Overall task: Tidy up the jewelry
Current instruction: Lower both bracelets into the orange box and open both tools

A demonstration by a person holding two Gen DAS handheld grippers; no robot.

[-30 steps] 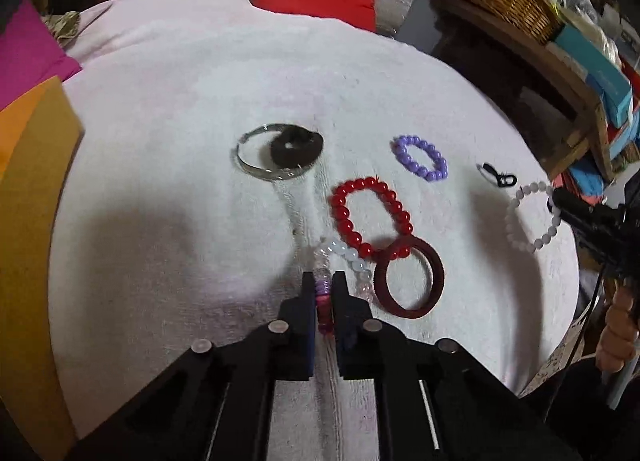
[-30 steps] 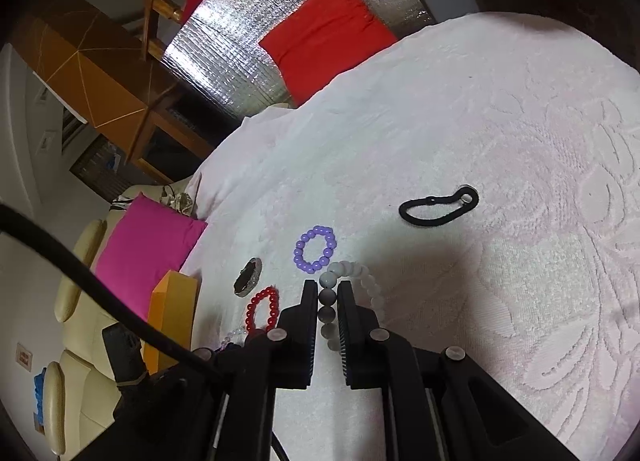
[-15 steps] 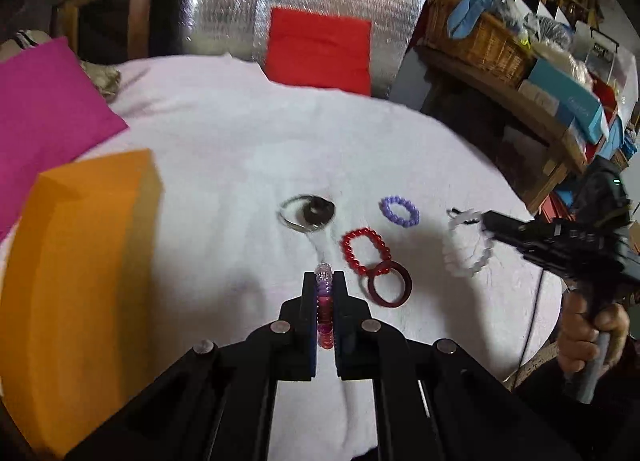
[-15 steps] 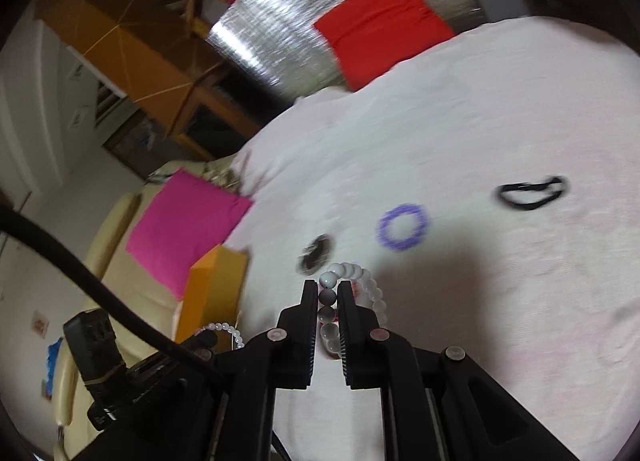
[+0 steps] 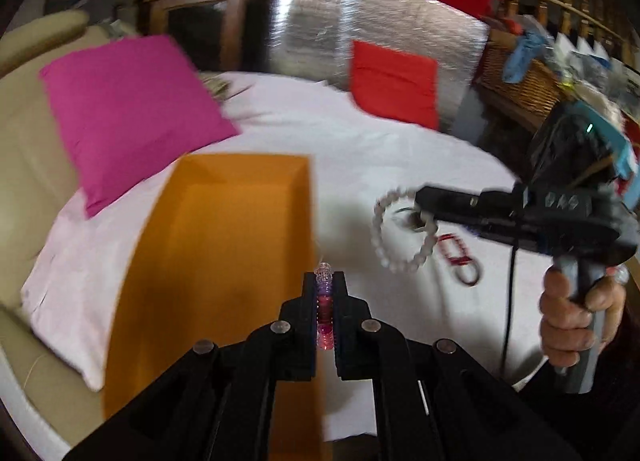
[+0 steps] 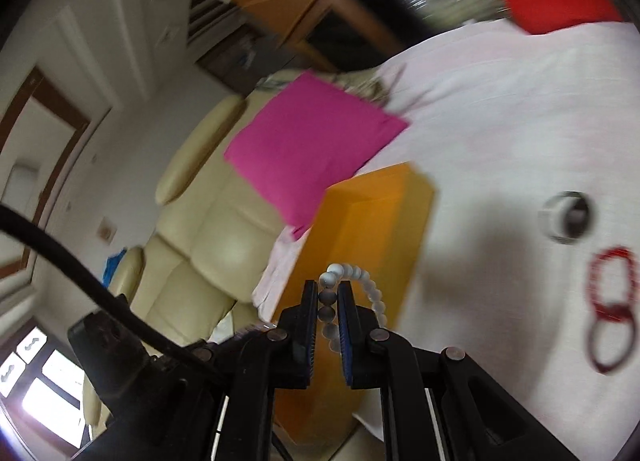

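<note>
My left gripper (image 5: pixel 324 281) is shut on a clear, purple and pink bead bracelet (image 5: pixel 324 309) and holds it in the air beside the right edge of an open orange box (image 5: pixel 224 261). My right gripper (image 6: pixel 328 293) is shut on a white bead bracelet (image 6: pixel 370 293), also lifted, with the orange box (image 6: pixel 372 237) just beyond it. In the left wrist view the white bracelet (image 5: pixel 384 237) hangs from the right gripper. A red bead bracelet (image 6: pixel 612 281), a dark red bangle (image 6: pixel 610 345) and a silver bangle with a black hair tie (image 6: pixel 568 217) lie on the white cloth (image 6: pixel 500 121).
A pink cushion (image 5: pixel 128 113) lies at the far left of the cloth. A red cushion (image 5: pixel 394 81) leans on a silver panel at the back. A cream sofa (image 6: pixel 200 229) stands on the left. A wooden shelf with a wicker basket (image 5: pixel 516 69) stands on the right.
Both grippers have lifted their bracelets off the cloth and swung left toward the orange box. The right gripper has come in close to the left one.
</note>
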